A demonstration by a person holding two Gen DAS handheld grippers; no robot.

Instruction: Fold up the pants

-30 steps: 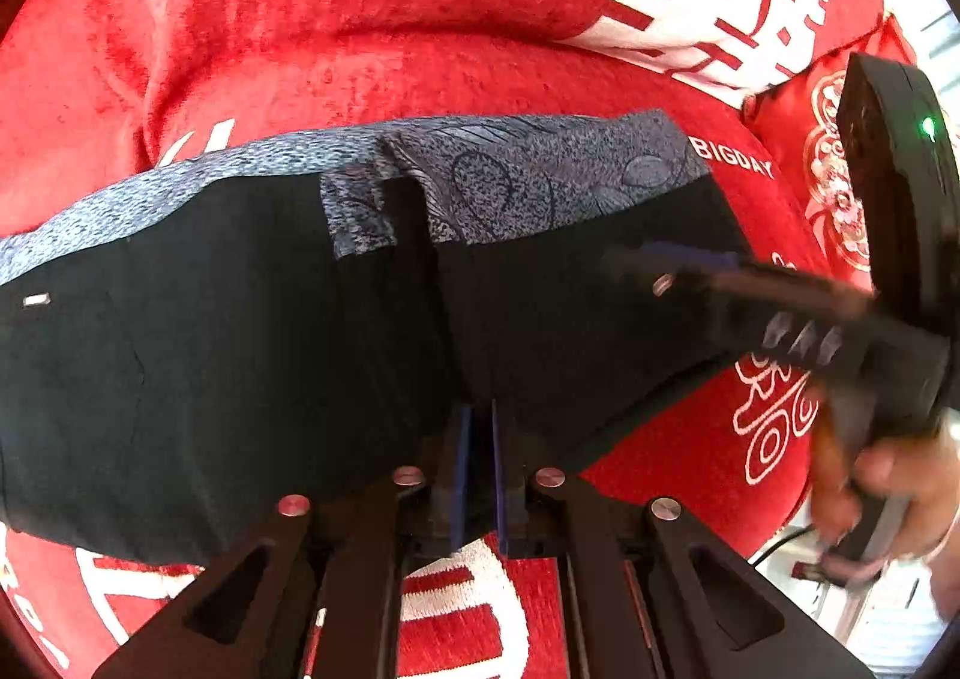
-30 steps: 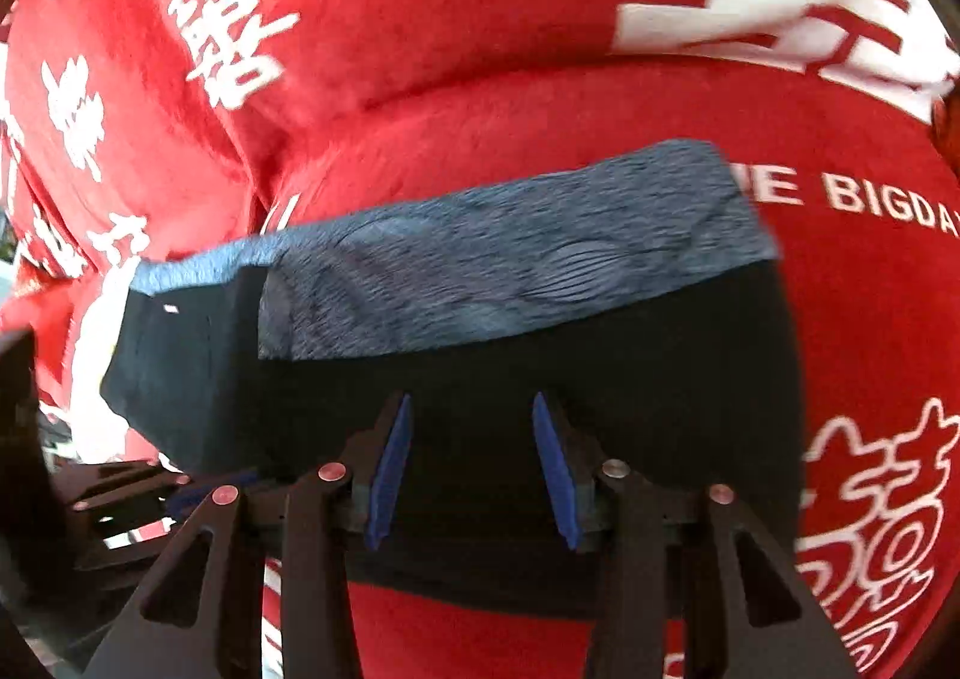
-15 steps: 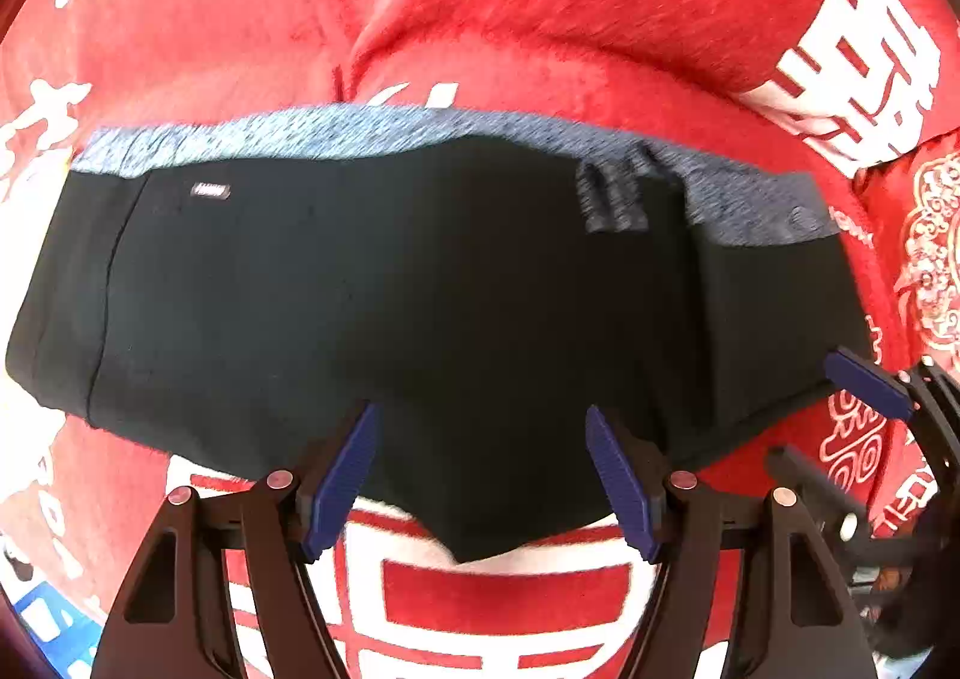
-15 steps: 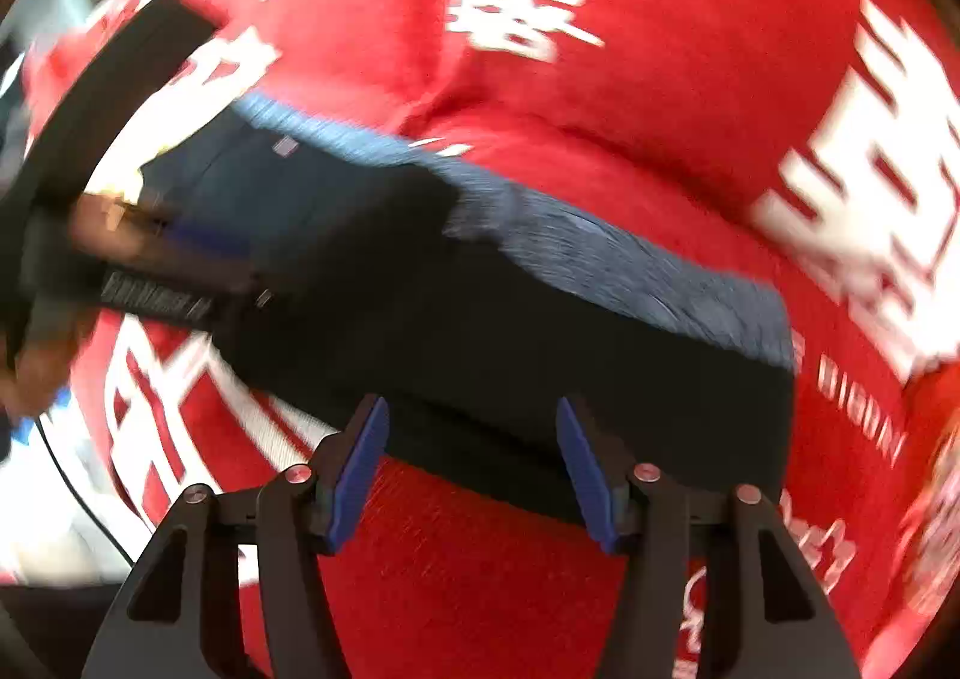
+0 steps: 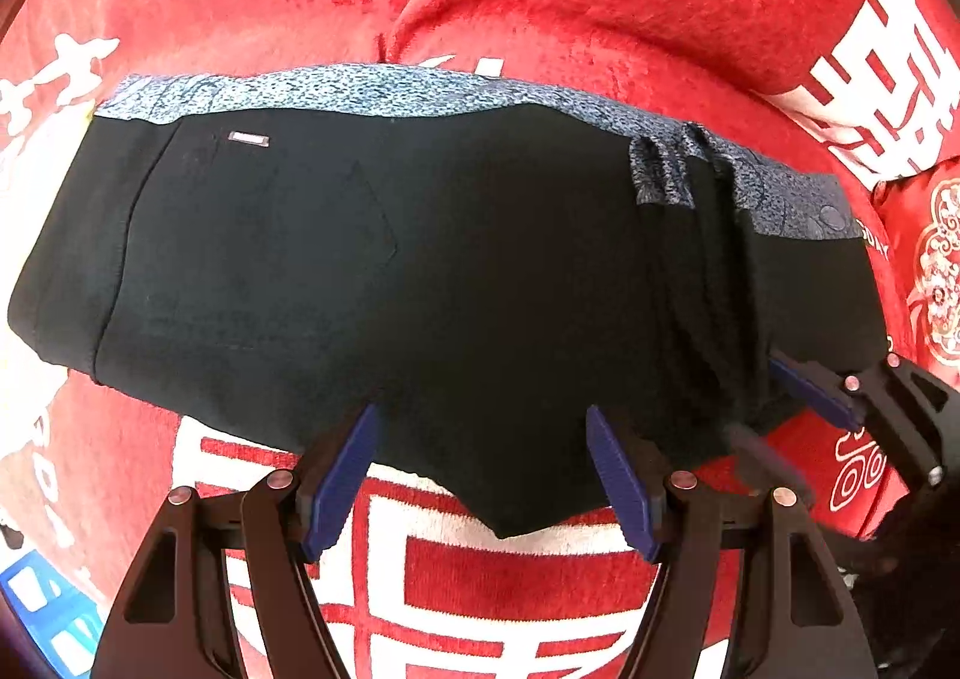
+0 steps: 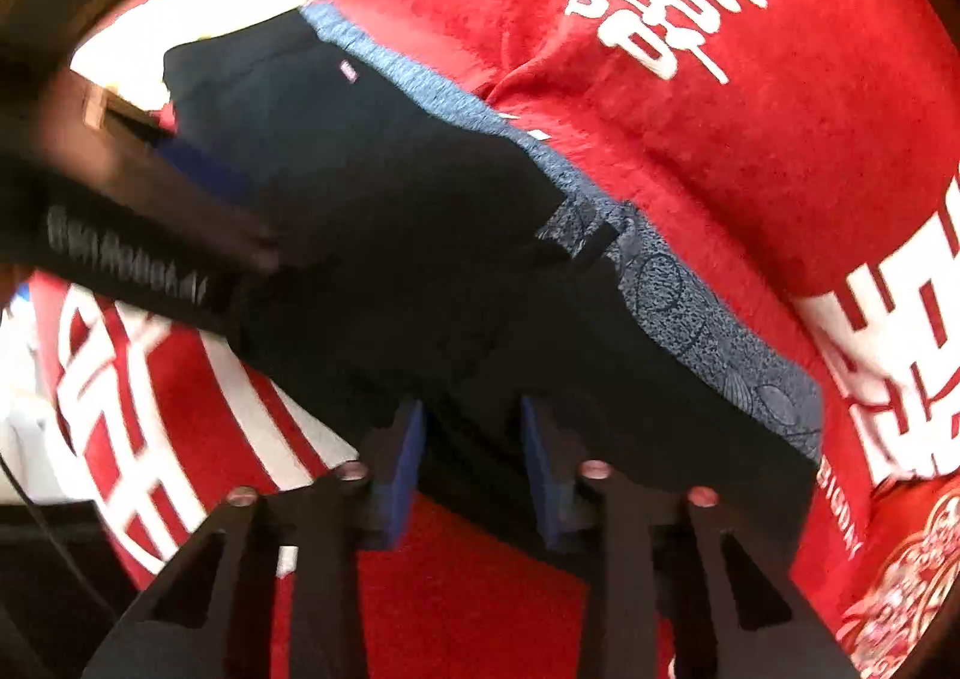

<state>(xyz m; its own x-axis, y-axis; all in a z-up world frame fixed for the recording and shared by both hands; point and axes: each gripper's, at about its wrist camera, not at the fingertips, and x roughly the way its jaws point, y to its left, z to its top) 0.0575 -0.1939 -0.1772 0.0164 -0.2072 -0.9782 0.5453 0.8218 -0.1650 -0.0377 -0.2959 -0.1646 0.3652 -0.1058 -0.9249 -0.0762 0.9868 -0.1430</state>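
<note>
Flat on a plush red blanket with white printed characters [image 5: 540, 6] lie the black pants with a speckled blue-grey waistband [image 5: 420, 259]. Over their near hem, the left gripper [image 5: 480, 469] hovers with jaws spread wide and empty. Meanwhile the right gripper [image 6: 474, 463], jaws moderately parted, straddles the pants' right-hand edge without clamping it.
</note>
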